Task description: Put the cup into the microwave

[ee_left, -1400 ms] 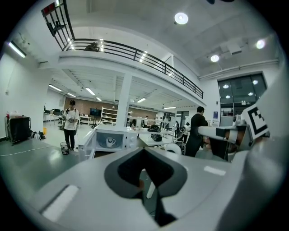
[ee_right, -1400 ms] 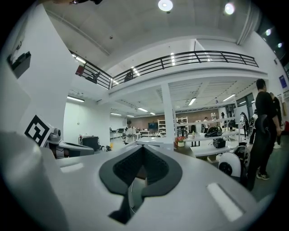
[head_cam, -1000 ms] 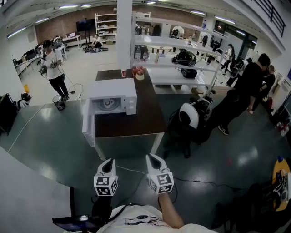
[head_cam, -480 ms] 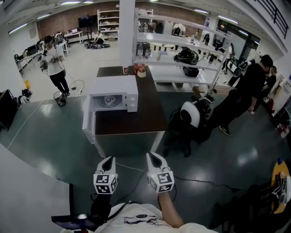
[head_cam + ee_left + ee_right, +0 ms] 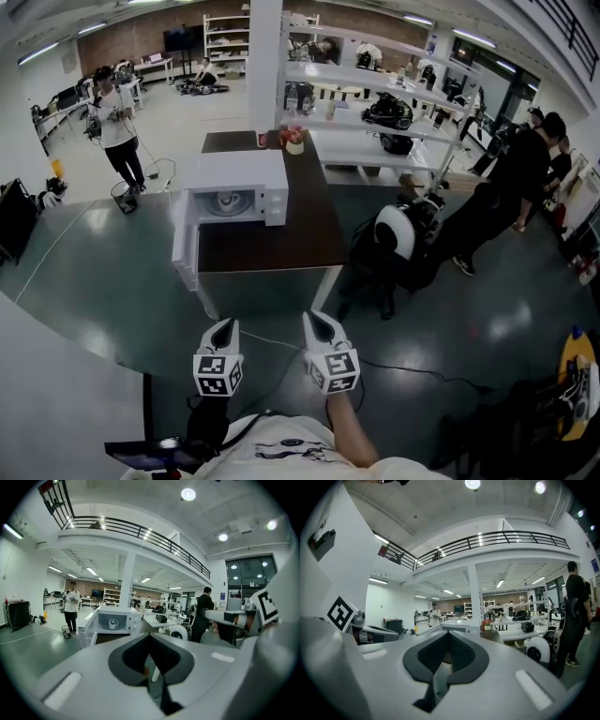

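Task looks basically done. The cup (image 5: 113, 623) sits inside the microwave (image 5: 234, 192). It shows as a white mug on the turntable in the left gripper view, upright, handle to one side. In the head view it is too small to make out beyond a pale round shape in the cavity.

The microwave door (image 5: 185, 253) hangs wide open at the left. The microwave stands on the dark desk (image 5: 281, 244).

The left gripper (image 5: 223, 326) and right gripper (image 5: 314, 321) are held side by side, low and close to the person's body, well apart from the desk. Open floor lies between them and it.

The left fingers (image 5: 84, 677) are pressed together, with nothing between them. The right fingers (image 5: 511, 667) are also together and empty.

Judgement: placing is finished, and the grippers are clear of the cup. The only thing possibly left is closing the door, which the task sentence does not ask for. Doing it would need a walk back to the desk.

2 small items stand at the desk's far end (image 5: 294, 145); not part of this.
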`<state>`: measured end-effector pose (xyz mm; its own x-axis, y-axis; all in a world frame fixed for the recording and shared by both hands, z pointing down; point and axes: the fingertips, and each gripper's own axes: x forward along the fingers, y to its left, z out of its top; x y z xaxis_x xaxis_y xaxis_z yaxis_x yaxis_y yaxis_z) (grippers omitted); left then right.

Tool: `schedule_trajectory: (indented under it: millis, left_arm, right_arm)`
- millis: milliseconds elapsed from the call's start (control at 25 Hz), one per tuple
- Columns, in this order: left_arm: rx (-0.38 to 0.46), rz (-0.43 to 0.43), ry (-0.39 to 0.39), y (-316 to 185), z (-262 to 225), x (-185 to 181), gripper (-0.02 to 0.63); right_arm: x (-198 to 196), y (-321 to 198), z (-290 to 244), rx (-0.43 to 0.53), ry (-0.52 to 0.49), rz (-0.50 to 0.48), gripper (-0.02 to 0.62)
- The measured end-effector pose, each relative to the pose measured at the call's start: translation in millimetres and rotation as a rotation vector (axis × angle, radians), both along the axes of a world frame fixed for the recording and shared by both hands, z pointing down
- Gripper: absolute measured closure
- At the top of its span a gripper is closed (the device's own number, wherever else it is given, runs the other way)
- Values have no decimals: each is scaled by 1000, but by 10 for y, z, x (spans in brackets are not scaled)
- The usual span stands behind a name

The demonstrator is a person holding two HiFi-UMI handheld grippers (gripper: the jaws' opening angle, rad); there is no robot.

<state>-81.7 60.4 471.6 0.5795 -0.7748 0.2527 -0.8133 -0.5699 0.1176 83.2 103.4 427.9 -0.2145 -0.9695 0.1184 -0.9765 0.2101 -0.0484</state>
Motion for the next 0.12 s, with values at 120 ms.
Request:
schedule_trajectory:
  millis: [120]
  left_arm:
    - [-3, 0, 1, -14, 15, -26, 607]
  right_arm:
    - [-25, -14, 16, -5, -2, -2, 597]
